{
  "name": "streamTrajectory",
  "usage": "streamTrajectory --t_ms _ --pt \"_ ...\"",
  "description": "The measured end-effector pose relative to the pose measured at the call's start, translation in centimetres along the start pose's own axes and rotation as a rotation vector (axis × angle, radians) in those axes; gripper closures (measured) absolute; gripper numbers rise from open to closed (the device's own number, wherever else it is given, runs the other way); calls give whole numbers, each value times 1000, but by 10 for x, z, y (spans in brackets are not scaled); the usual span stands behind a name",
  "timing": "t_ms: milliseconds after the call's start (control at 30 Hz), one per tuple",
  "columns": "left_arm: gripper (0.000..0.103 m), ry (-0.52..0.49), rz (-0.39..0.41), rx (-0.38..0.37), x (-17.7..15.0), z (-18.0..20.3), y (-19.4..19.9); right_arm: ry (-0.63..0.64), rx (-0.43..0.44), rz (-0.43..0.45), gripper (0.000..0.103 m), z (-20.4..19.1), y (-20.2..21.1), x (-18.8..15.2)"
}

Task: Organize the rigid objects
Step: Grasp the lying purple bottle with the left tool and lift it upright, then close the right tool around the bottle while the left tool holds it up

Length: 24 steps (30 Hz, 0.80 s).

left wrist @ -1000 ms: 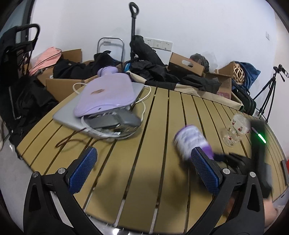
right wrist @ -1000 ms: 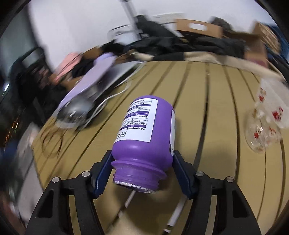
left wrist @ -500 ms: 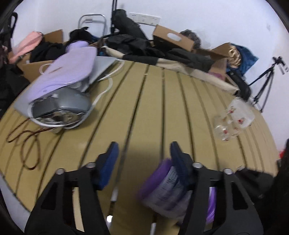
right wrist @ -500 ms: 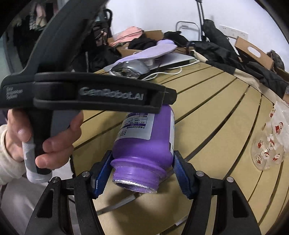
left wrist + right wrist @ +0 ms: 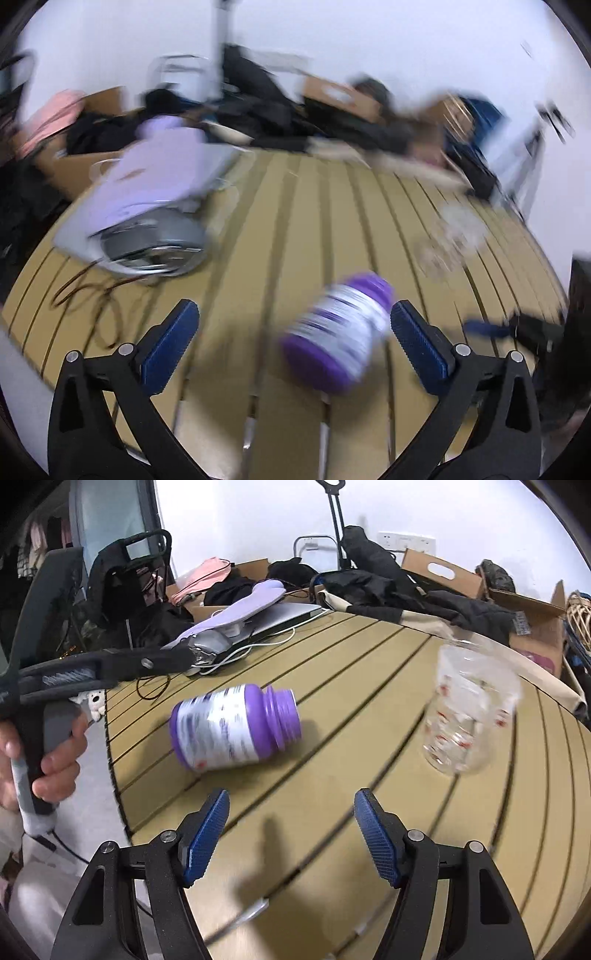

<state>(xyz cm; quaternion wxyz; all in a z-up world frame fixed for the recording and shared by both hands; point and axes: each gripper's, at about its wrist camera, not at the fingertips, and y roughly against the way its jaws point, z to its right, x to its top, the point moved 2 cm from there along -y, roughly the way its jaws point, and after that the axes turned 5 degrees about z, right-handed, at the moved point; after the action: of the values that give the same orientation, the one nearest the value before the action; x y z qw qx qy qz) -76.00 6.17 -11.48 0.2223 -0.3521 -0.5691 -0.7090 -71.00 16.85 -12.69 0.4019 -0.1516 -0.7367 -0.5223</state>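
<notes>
Purple bottle (image 5: 234, 729) is lying on its side on the slatted table (image 5: 369, 686), neck pointing right toward the glass cup (image 5: 472, 709). Left tongs (image 5: 293, 328) look nearer (blurry view), spread wide around it; right tongs (image 5: 291, 829) gape, holding nothing.

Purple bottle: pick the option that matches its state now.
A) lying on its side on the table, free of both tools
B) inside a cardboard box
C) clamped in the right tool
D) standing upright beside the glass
A: the purple bottle lies on its side on the slatted table, ahead of the open right tool.
</notes>
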Motion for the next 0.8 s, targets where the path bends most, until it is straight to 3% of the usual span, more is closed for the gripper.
streamTrajectory --t_ms 100,133,167,300,500,633,733,800 --pt "4 -197 -157 2 -3 30 -49 -25 13 8 28 2 12 -3" --pt "23 -210 -196 37 -5 32 -64 -31 9 10 28 2 14 -3" --pt "41 -200 -226 58 -7 30 -77 -34 5 10 28 3 16 -4" --pt "43 -85 -229 45 -6 16 -88 -54 11 0 28 8 21 -9" --pt "43 -46 -129 44 0 4 -78 -177 61 64 28 29 28 9" --pt "43 -42 135 -60 26 5 -42 -329 274 133 28 46 21 54" --pt "43 -71 200 -121 42 9 -34 -359 421 116 28 47 -2 104" --pt "43 -101 239 -161 46 15 -28 -373 476 95 28 47 -16 127"
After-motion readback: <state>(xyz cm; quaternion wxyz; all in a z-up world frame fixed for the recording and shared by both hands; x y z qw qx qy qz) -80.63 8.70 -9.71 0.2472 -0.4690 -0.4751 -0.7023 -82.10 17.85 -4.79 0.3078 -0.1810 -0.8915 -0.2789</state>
